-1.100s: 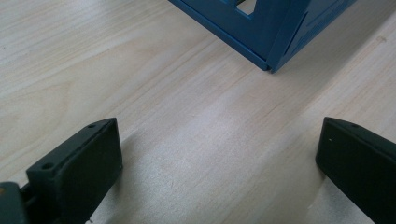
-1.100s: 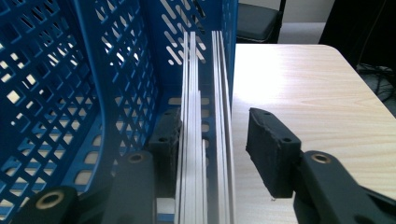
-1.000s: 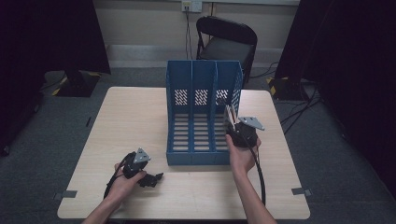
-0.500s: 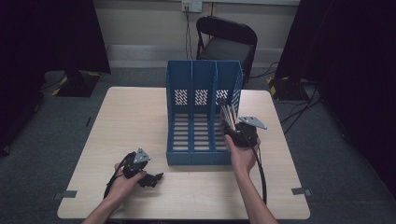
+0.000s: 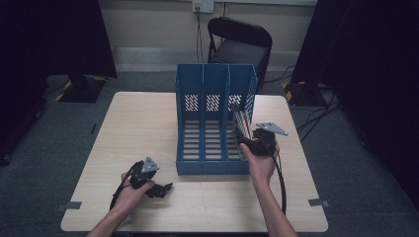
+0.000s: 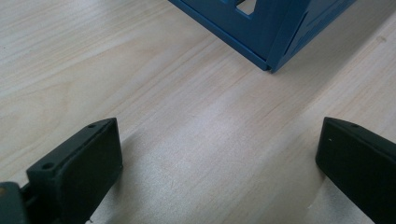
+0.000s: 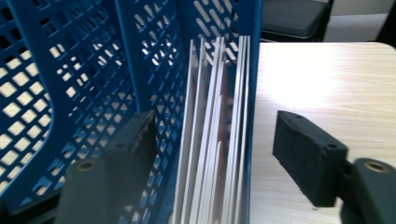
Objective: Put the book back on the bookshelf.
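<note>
The right gripper (image 7: 212, 161) sat wide open, straddling the outer wall of the blue perforated plastic three-slot file rack (image 5: 213, 121) and the white sheets (image 7: 215, 140) in its rightmost slot. Looked like a pre-grab; next it'd need to close. The left gripper (image 6: 217, 158) rested open near the rack's front corner.

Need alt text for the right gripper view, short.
The right hand-held gripper, jaws open, straddles the right wall of a blue perforated file organizer: one jaw sits inside the end compartment, the other outside over the light wood table. A stack of thin white sheets stands upright in that compartment between the jaws.
</note>
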Demonstrator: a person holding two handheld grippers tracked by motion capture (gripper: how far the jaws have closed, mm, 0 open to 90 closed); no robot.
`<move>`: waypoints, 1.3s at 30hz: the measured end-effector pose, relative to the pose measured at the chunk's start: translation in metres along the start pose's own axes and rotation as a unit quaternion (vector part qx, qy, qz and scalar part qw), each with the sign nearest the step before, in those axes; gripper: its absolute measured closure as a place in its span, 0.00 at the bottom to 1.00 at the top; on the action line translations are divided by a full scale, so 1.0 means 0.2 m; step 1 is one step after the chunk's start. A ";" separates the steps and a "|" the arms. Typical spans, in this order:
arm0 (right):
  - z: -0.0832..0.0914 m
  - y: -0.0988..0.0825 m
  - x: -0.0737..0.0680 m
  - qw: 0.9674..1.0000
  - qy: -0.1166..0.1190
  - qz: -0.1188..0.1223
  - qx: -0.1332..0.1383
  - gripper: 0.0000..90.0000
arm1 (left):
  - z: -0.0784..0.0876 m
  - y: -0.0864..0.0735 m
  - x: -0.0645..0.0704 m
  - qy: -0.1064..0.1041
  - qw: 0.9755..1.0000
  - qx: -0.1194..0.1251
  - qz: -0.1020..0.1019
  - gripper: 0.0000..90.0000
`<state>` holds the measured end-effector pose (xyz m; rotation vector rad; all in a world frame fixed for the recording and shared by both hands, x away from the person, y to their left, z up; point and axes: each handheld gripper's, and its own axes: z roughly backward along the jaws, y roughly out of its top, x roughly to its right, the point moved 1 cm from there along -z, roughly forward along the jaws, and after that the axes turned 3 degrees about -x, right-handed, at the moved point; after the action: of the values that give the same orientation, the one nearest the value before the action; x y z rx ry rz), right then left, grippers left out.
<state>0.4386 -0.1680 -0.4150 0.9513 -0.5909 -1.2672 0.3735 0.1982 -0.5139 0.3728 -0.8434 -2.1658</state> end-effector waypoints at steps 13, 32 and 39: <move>0.03 -0.02 0.01 0.999 0.048 0.024 -0.007 0.25 | 0.00 0.00 0.00 0.000 1.000 0.000 0.000 0.00; 0.19 -0.09 0.09 0.994 0.109 0.017 -0.009 0.19 | 0.00 0.00 0.00 0.000 1.000 0.000 0.000 0.00; 0.25 -0.16 0.14 0.993 0.119 0.022 -0.017 0.20 | 0.00 0.00 0.00 0.000 1.000 0.000 0.000 0.00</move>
<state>0.3871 -0.2093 -0.4203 1.0381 -0.4001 -1.1024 0.3735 0.1982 -0.5139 0.3725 -0.8435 -2.1659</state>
